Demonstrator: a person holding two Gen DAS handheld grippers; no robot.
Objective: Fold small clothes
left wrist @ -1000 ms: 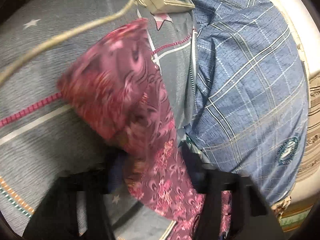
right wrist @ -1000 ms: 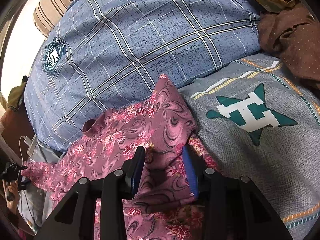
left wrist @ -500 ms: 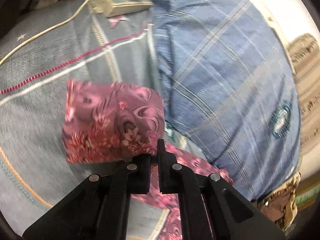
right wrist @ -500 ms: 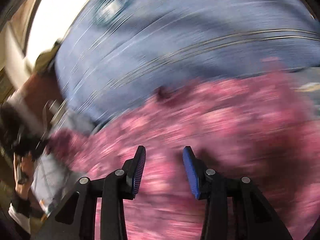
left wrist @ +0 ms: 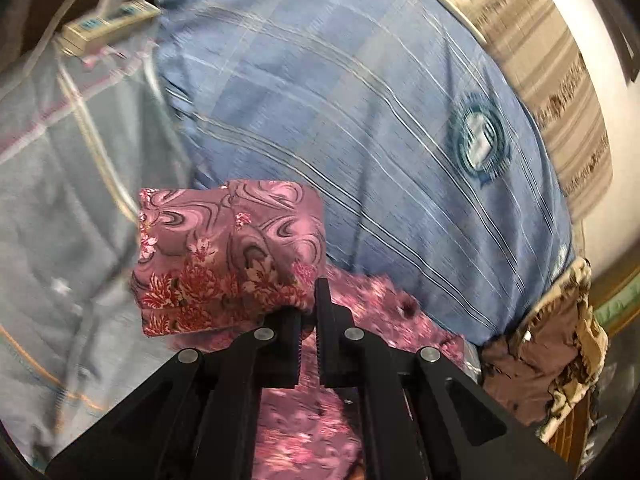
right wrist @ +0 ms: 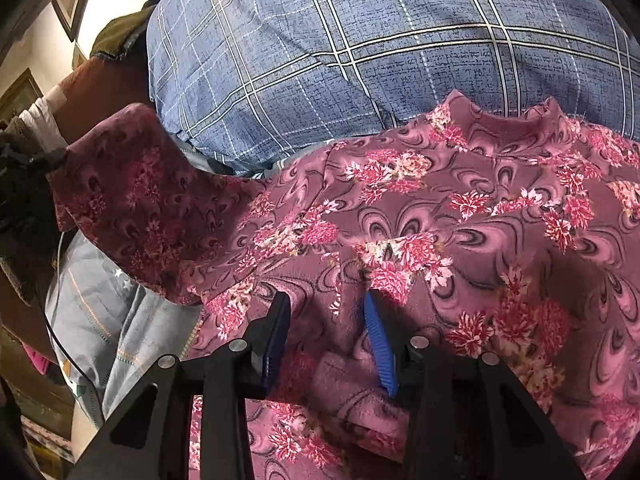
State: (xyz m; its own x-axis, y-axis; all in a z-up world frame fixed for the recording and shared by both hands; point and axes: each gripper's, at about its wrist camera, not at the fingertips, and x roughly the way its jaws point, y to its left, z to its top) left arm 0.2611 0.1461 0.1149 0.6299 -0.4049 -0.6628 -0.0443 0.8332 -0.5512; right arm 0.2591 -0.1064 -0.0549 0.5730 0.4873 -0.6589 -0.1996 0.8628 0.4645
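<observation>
A pink floral garment [right wrist: 420, 216] lies spread on the bed in front of a blue plaid pillow [right wrist: 360, 40]. My left gripper [left wrist: 308, 304] is shut on one end of the garment [left wrist: 228, 252] and holds it lifted above the bedsheet, the cloth hanging to the left of the fingers. In the right wrist view that lifted end [right wrist: 132, 184] rises at the left. My right gripper [right wrist: 326, 312] is open, its blue-padded fingers [right wrist: 378, 340] resting on the garment with a ridge of cloth between them.
The grey patterned bedsheet [left wrist: 60, 220] lies left and below. A white power strip [left wrist: 108, 28] with its cable sits at the far left by the pillow [left wrist: 360, 120]. Brown clothes [left wrist: 548, 360] are heaped at the right. A striped cushion [left wrist: 552, 92] stands behind the pillow.
My left gripper closed on the garment's end and lifted it, swinging right toward the pillow. The right gripper moved fast, then settled over the garment, which now lies spread wider under it.
</observation>
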